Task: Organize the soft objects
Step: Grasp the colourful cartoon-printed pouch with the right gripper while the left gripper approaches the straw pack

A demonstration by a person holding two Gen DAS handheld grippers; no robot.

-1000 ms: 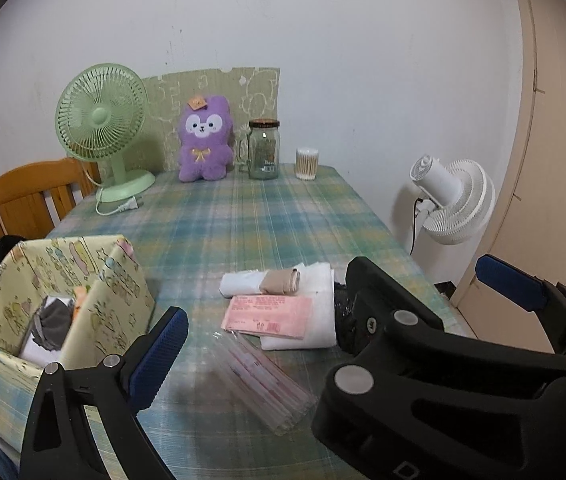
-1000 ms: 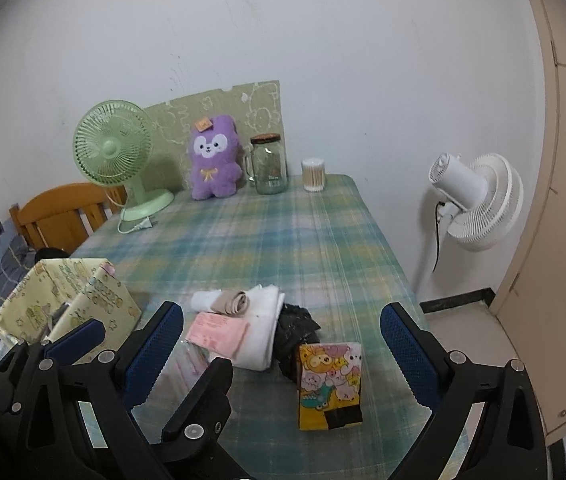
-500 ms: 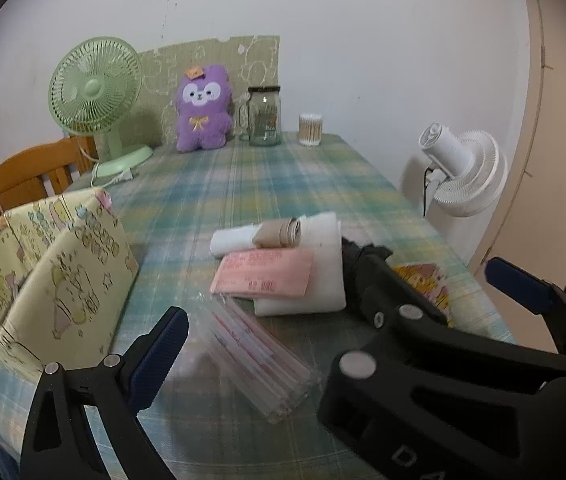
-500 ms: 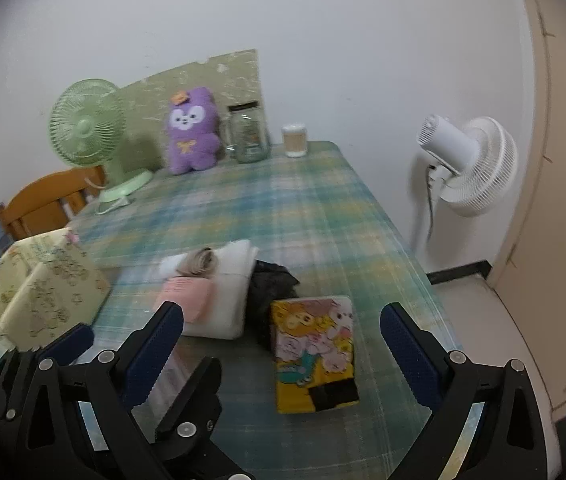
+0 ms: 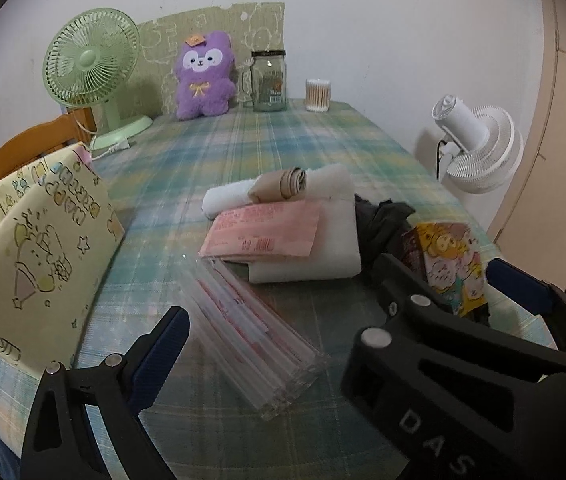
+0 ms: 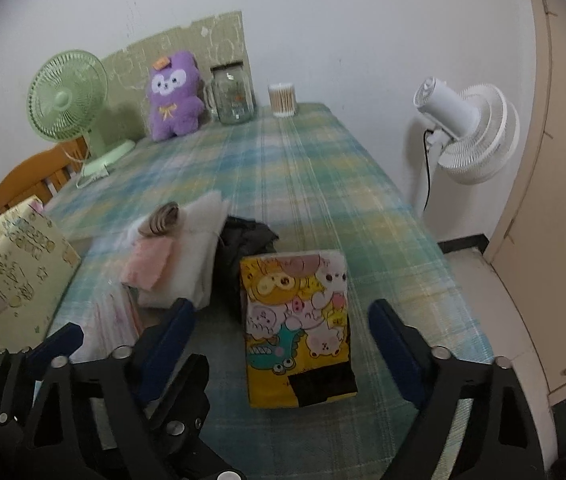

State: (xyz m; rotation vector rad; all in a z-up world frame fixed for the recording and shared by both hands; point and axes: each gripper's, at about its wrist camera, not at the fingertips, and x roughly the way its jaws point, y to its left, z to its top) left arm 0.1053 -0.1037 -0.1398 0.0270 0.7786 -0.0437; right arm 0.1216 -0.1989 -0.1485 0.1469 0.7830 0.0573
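Observation:
A pile of soft things lies mid-table: a folded white cloth [image 5: 335, 232], a pink packet [image 5: 267, 232], a beige roll [image 5: 283, 184] on a white roll, and a black cloth [image 5: 383, 220]. A clear plastic packet [image 5: 251, 340] lies in front of my open, empty left gripper [image 5: 335, 304]. A yellow cartoon-print pack [image 6: 295, 320] lies flat between the fingers of my open right gripper [image 6: 279, 320], a little beyond the tips. A yellow cartoon-print fabric box [image 5: 31, 256] stands at the left, also in the right wrist view [image 6: 7, 264].
At the table's far end stand a green desk fan [image 5: 91, 68], a purple plush toy [image 5: 203, 76], a glass jar [image 5: 269, 80] and a cotton-swab tub [image 5: 317, 94]. A white floor fan [image 6: 471, 128] stands right of the table. A wooden chair [image 5: 27, 148] is at the left.
Both grippers have moved forward and lower toward the pile. The yellow pack now lies between the right gripper's fingers, and the clear packet is closer to the left gripper.

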